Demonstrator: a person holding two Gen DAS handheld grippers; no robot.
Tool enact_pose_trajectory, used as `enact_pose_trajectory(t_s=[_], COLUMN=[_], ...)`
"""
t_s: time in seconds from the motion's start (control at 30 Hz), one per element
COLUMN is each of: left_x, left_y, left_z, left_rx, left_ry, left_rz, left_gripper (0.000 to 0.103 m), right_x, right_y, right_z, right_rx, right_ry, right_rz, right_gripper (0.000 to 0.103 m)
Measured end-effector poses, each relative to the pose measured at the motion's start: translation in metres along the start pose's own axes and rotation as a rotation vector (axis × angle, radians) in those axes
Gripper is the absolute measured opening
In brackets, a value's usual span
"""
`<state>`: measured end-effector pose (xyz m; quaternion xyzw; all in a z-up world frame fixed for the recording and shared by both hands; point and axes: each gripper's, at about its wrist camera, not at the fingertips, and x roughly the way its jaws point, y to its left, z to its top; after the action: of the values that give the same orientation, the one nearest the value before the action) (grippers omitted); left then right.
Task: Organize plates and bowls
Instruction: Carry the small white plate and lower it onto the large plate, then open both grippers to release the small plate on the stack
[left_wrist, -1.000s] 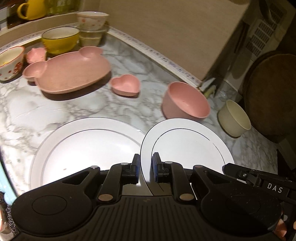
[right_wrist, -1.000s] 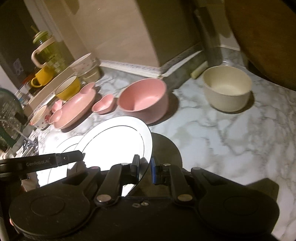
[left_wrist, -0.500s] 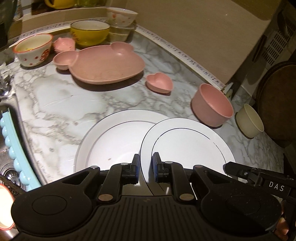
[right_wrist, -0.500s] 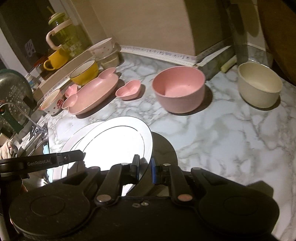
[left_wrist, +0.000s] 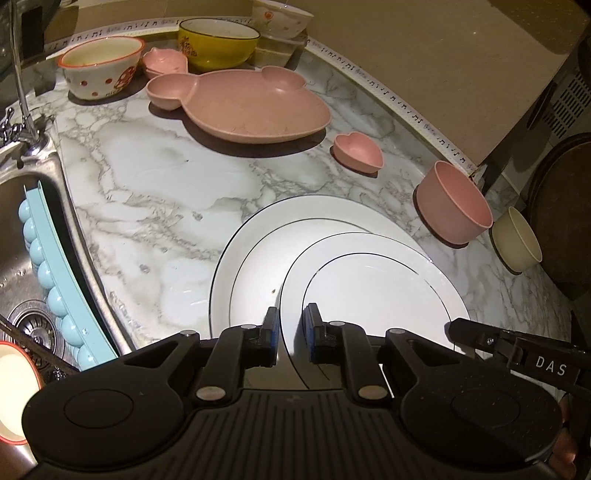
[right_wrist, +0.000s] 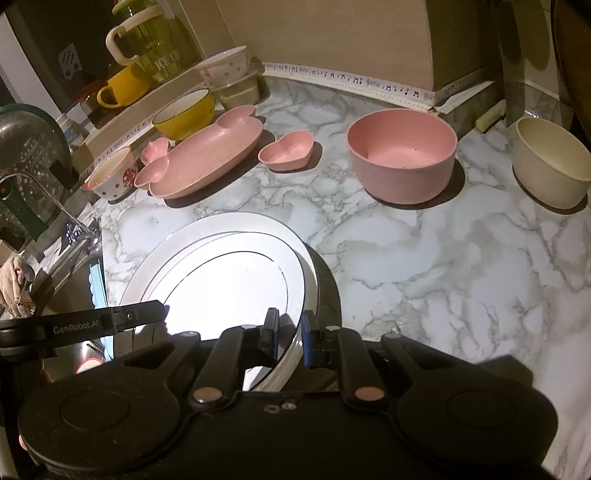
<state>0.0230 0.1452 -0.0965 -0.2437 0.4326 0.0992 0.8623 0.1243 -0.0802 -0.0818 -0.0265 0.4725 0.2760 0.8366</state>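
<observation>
A small white plate (left_wrist: 376, 291) with a thin dark ring hangs just above the marble counter, carried at two sides. My left gripper (left_wrist: 290, 339) is shut on its near-left rim, and my right gripper (right_wrist: 288, 336) is shut on its right rim. Under it a larger white plate (left_wrist: 251, 258) lies flat on the counter, its right half covered by the small plate (right_wrist: 229, 284). In the right wrist view the large plate (right_wrist: 236, 221) shows as a crescent beyond the held one.
Farther back stand a pink bear-shaped plate (left_wrist: 251, 107), a pink heart dish (left_wrist: 358, 151), a pink bowl (left_wrist: 454, 203) and a cream bowl (left_wrist: 517, 240). A yellow bowl (left_wrist: 218, 40) and a mushroom-print bowl (left_wrist: 103, 66) sit by the wall. A steel sink (left_wrist: 22, 221) borders the left.
Both grippers have carried the small plate leftward and slightly lower, so it now overlaps much more of the large plate. The sink has come into the left wrist view.
</observation>
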Motion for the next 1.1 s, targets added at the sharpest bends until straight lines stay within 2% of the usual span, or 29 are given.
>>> enact_pose_trajectory(t_s=[0.67,1.1], left_x=[0.001,-0.006], left_y=[0.010,0.009], left_z=[-0.004,-0.001], left_rx=[-0.010,0.026], left_ry=[0.019,0.020], left_rz=[0.008,0.033], left_gripper=[0.013,0.014], right_x=[0.021,0.028], right_y=[0.006,0.004], right_z=[0.006,0.009], right_rx=[0.003,0.007], right_ry=[0.048,0.050], right_rz=[-0.008,-0.003], right_gripper=[0.011,0.010])
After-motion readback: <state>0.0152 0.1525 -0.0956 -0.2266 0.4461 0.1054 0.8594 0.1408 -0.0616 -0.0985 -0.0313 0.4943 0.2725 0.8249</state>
